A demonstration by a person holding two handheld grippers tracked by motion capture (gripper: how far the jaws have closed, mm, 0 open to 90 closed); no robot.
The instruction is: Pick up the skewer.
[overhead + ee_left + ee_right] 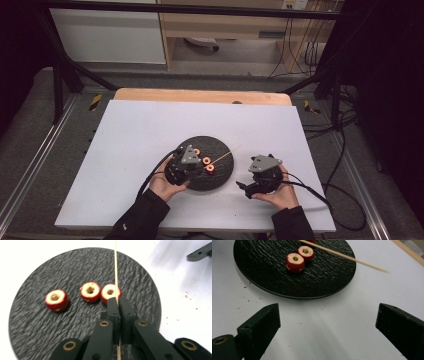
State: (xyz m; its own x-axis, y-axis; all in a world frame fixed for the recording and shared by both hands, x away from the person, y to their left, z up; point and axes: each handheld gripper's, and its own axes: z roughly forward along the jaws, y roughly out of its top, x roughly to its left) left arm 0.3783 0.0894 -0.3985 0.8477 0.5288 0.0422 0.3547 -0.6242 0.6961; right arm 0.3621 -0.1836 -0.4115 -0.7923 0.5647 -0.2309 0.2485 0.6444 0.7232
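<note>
A round black plate with a rough, rippled surface lay on the white table, and three red cored fruit rings with pale flesh sat on it in a row. The left gripper hung over the near left part of the plate, its black jaws pressed together on a thin wooden skewer that ran out past the plate's right rim. The left gripper view showed the stick crossing just over the ring nearest the jaws. The right gripper rested on the table just right of the plate, jaws wide apart with nothing between them; its view showed fine crumbs on the white surface. Beyond the table's far edge stood a wooden shelf and hanging cables.
</note>
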